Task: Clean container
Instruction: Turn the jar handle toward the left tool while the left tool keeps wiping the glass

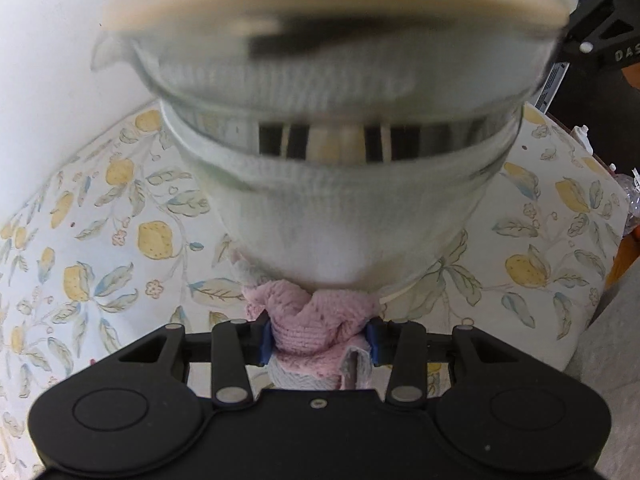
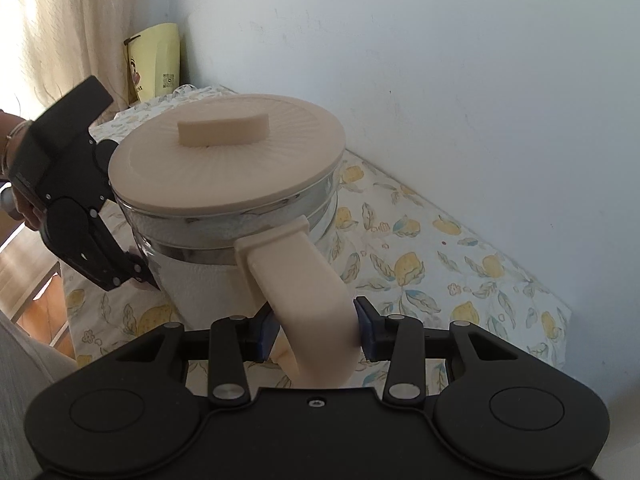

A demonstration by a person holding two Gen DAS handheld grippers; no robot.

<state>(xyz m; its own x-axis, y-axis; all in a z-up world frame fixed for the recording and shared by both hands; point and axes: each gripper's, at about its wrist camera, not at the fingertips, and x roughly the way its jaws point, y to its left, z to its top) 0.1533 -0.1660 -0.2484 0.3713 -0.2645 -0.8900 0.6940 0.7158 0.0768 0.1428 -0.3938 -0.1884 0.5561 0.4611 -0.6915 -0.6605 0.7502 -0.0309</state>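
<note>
A glass jug (image 1: pixel 332 184) with a cream lid (image 2: pixel 228 164) and cream handle (image 2: pixel 304 292) is held above the lemon-print tablecloth (image 1: pixel 120 240). My right gripper (image 2: pixel 318 330) is shut on the handle. My left gripper (image 1: pixel 318 340) is shut on a pink and white cloth (image 1: pixel 316 320), which is pressed against the jug's lower glass wall. In the right wrist view the left gripper (image 2: pixel 140 276) is at the jug's left side. The jug looks blurred in the left wrist view.
A white wall (image 2: pixel 440 80) runs behind the table. A yellow paper bag (image 2: pixel 154 60) stands in the far corner by a curtain (image 2: pixel 60 20). The table's edge and a wooden floor (image 2: pixel 28 264) lie to the left.
</note>
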